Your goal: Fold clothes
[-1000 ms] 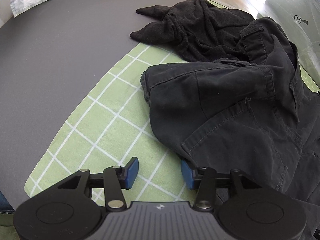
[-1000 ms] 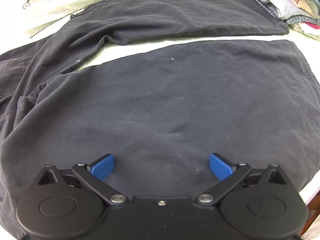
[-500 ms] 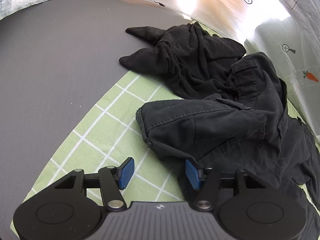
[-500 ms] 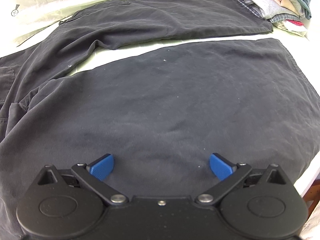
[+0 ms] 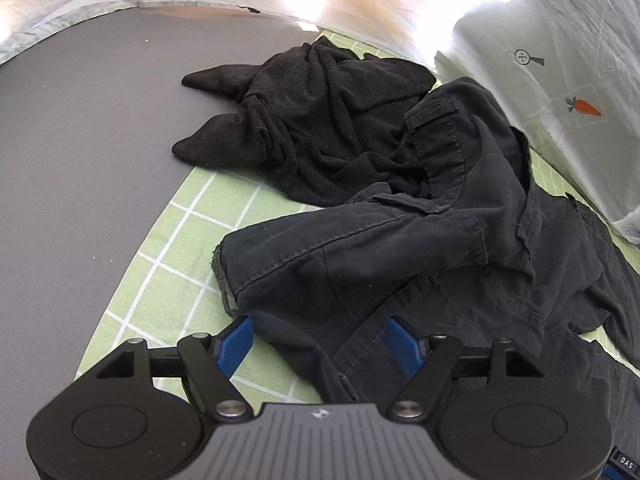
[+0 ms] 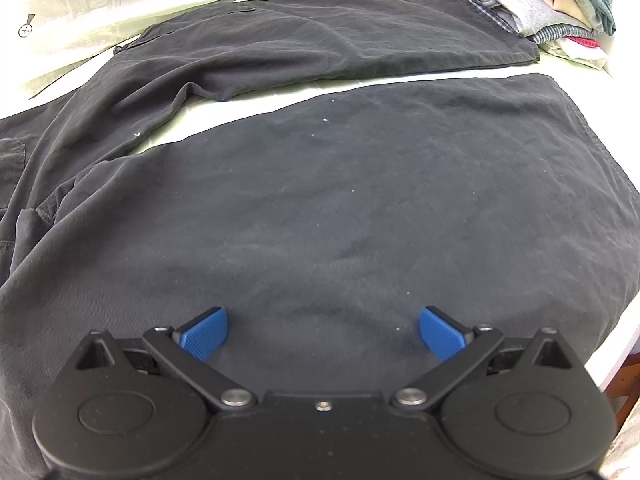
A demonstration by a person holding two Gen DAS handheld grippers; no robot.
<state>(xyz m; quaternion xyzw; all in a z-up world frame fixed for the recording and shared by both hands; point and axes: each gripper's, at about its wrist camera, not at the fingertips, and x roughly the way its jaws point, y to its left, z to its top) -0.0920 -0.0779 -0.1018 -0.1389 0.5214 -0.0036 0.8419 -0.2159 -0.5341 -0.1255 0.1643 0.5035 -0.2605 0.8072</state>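
Black cargo trousers (image 5: 400, 264) lie on a green checked sheet (image 5: 192, 240), their waist end crumpled in the left wrist view. My left gripper (image 5: 320, 344) hangs low over that end. Its jaws are opening, and a fold of the trousers lies between the blue pads (image 5: 236, 342) without being pressed. In the right wrist view the two trouser legs (image 6: 340, 200) are spread flat side by side. My right gripper (image 6: 323, 336) stands wide open just above the near leg, holding nothing.
A crumpled black knit garment (image 5: 320, 120) lies beyond the trousers' waist, partly on a grey surface (image 5: 80, 160). A white cloth with a carrot print (image 5: 560, 92) borders the far side. A pile of folded clothes (image 6: 540, 0) sits past the leg hems, near the edge (image 6: 612, 340).
My left gripper has shifted toward the trousers and its jaws have spread wider, so the waist fabric now lies between the pads. The right gripper has stayed in place, open.
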